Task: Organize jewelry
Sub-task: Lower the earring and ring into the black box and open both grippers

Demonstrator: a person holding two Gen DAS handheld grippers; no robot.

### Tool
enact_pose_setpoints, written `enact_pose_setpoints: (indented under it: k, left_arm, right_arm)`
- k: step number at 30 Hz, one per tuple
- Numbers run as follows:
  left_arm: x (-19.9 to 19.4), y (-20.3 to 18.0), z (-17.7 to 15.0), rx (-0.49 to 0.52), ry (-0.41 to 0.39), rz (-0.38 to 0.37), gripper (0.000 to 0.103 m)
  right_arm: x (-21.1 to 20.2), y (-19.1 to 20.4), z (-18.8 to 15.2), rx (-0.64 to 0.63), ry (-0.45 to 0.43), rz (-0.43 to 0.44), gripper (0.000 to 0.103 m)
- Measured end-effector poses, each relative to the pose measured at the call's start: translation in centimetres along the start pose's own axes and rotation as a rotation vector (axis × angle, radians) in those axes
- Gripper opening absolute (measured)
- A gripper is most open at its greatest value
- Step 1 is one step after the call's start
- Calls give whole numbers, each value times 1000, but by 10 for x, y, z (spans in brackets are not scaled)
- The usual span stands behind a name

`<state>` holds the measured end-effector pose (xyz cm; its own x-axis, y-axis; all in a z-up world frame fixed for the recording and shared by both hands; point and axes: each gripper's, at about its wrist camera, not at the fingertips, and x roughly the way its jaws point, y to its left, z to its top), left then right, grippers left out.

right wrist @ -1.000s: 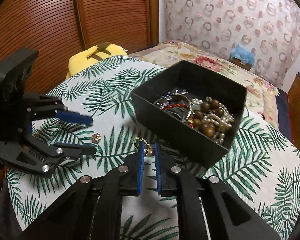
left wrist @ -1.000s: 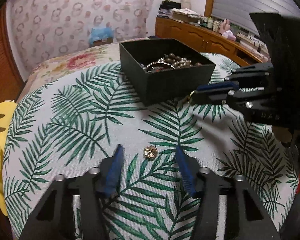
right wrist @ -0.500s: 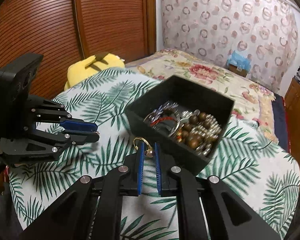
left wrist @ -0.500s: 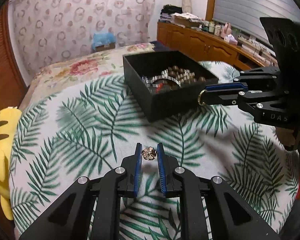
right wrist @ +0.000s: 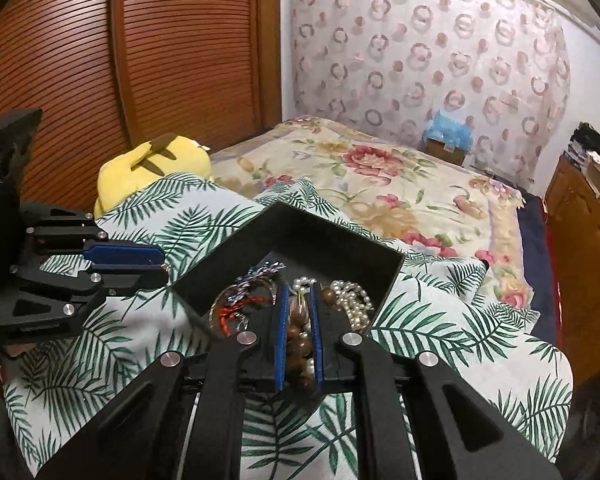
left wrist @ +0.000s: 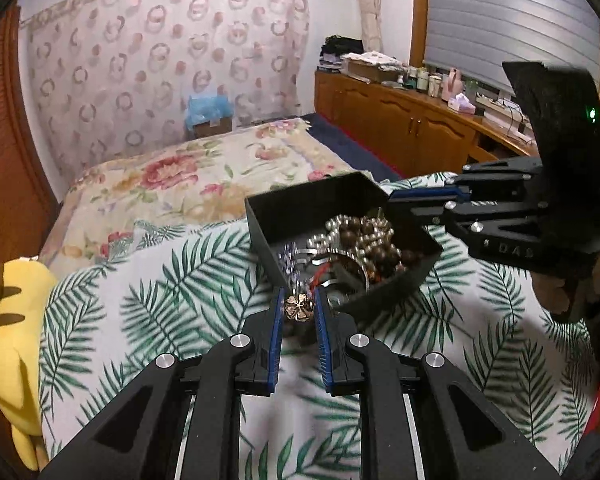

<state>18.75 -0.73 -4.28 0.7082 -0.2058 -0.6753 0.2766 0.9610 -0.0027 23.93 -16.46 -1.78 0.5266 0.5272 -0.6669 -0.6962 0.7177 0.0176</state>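
Left gripper (left wrist: 299, 312): I pinched the flower charm (left wrist: 299, 307), carrying it boxward.
Right gripper (right wrist: 299, 300): closed over the black box (right wrist: 340, 236); held item unseen.

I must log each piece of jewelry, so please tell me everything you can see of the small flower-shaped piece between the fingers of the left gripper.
The flower-shaped piece is small, with rounded petals around a centre. It looks like gold or bronze metal with a dull shine. It sits pinched between the blue pads of the left gripper, near their tips, its face toward the camera. It is lifted off the leaf-print cloth, just before the near corner of the black box. Only the pads touch it.
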Motion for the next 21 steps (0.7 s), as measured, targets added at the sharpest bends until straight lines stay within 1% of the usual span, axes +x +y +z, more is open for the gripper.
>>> enact_pose_setpoints:
  k: [7, 14, 21]
  left_arm:
    - [15, 3, 17, -8, -8, 3, 14]
    - [35, 5, 39, -22, -14, -3, 14]
    - [55, 6, 50, -43, -2, -19, 14]
  right_arm:
    - [5, -6, -3, 21, 2, -9, 12]
    - [-4, -14, -12, 46, -7, -17, 12]
    - [-14, -19, -19, 75, -22, -24, 12]
